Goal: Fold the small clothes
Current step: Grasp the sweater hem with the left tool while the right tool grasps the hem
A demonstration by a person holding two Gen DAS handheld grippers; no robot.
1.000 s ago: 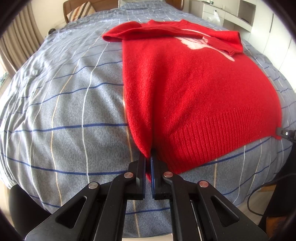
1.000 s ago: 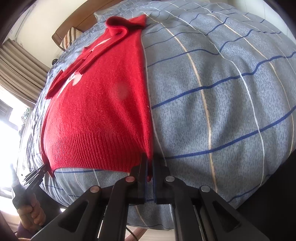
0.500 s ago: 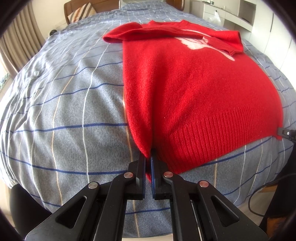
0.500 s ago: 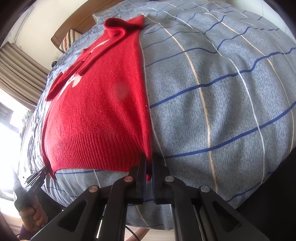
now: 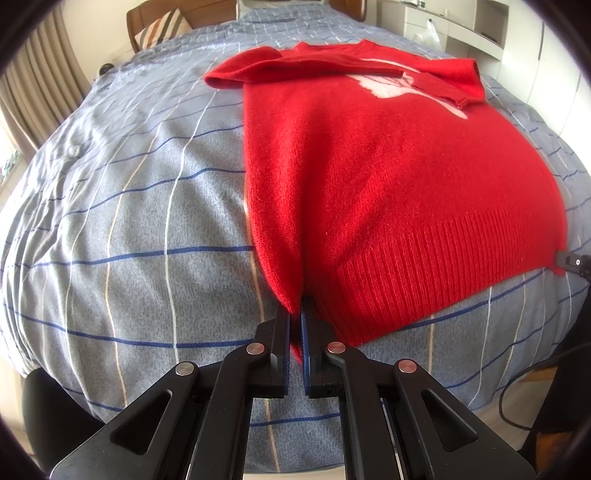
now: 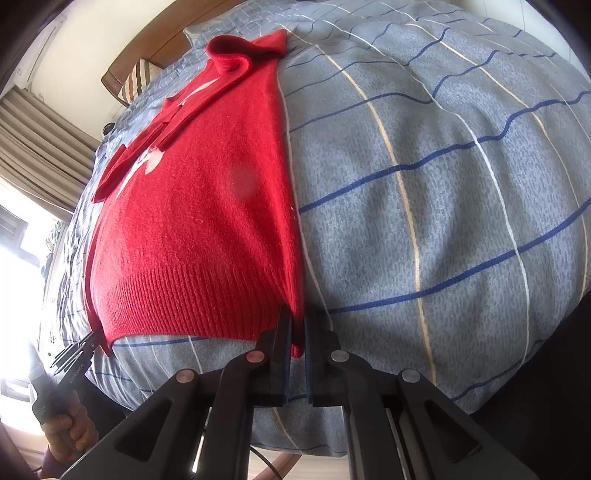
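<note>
Right now we hold the red sweater [image 5: 388, 177] by its two ribbed hem corners, one in each claw. Our left gripper [image 5: 295, 325] is closed narrow on the hem corner at the sweater's left edge, with a strip of red knit pinched between its fingers. Our right gripper [image 6: 297, 332] is clamped the same way on the opposite hem corner, and red fabric hangs down between its pads. The sweater lies spread flat on the blue-grey checked bedspread [image 5: 129, 221], neckline at the far end, both sleeves folded across the chest over a white motif. A striped cushion [image 5: 162, 31] sits by the wooden headboard beyond the bed.
</note>
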